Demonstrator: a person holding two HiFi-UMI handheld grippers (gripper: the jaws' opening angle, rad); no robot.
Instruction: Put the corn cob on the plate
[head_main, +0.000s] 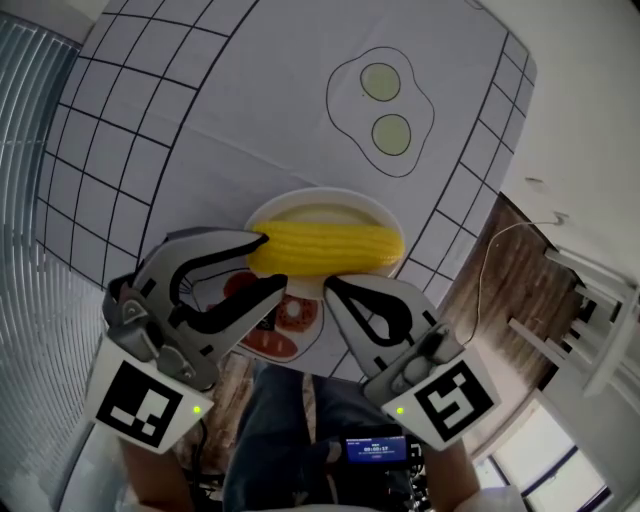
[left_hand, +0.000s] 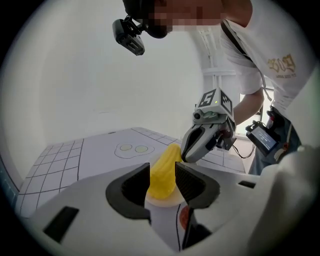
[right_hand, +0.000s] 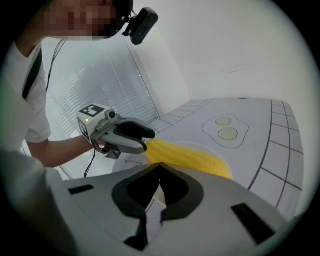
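Clamping the ribbed yellow corn cob (head_main: 325, 248) above the round plate (head_main: 300, 200), left gripper (head_main: 272, 260); right gripper (head_main: 330, 288) closed.

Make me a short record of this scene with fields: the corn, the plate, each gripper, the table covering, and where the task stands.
corn cob: yellow, lying across the plate
plate: pale, round, on the tablecloth, close to the person
left gripper: jaws closed on one end of the cob
right gripper: jaws together, holding nothing, tip close beside the cob
tablecloth: white with dark grid lines
fried eggs drawing: printed on the cloth beyond the plate
task state: cob is at the plate, not yet released; cannot tell if it rests on the plate
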